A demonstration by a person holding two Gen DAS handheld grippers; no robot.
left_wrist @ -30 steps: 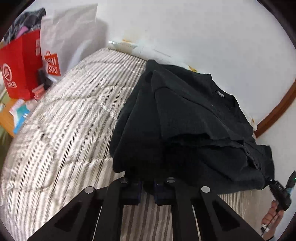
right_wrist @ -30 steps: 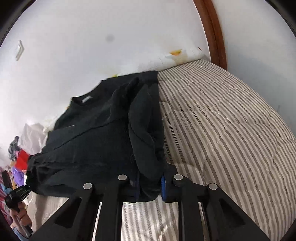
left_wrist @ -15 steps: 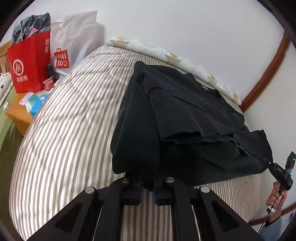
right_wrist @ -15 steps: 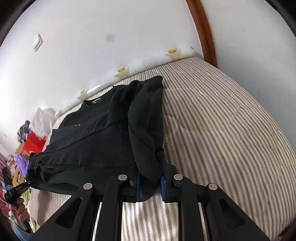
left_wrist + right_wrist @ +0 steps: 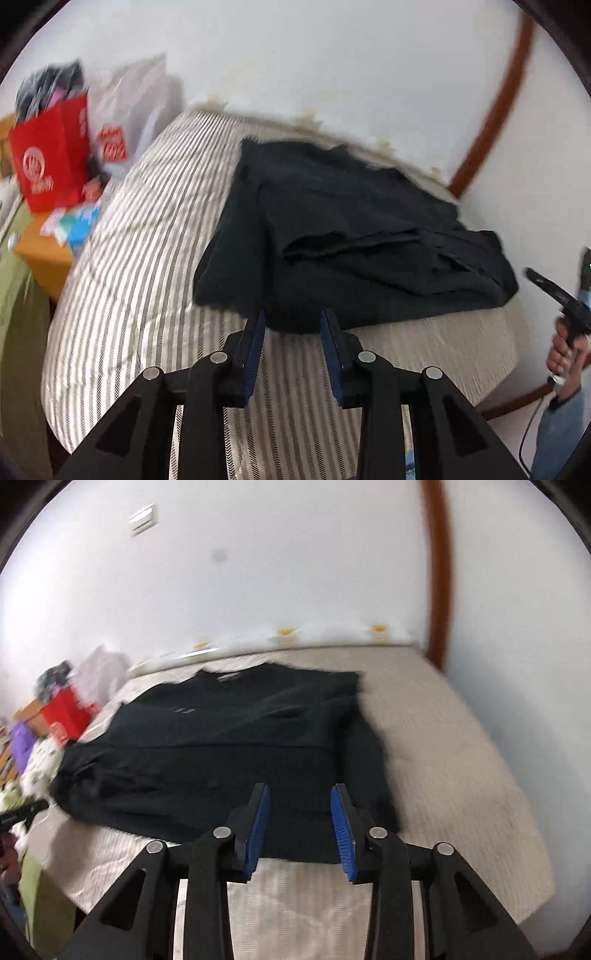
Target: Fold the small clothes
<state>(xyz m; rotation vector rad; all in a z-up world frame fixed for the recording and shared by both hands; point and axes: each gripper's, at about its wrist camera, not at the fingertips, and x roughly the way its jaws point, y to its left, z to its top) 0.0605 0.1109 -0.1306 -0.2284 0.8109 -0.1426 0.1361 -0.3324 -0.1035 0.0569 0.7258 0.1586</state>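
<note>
Black sweater (image 5: 343,236) lies on the striped bed (image 5: 147,258), folded across so the front edge is doubled, collar toward the wall; in the right wrist view the collar label shows at the far side. Left claw (image 5: 291,325) spread, its blue pads apart with nothing pinched; the jaws have just been opening, and the sweater's near edge sits just beyond the tips, free of them. Right claw (image 5: 300,805) likewise spread, jaws just been opening, blue pads either side of empty air with the sweater's near hem lying flat behind and below them, not gripped. In the left wrist view a hand (image 5: 565,350) holding the other claw's handle shows at the right edge, off the bed. Red shopping bag (image 5: 51,155) and a white bag (image 5: 136,110) stand past the bed's far left corner. Both views blurred.
</note>
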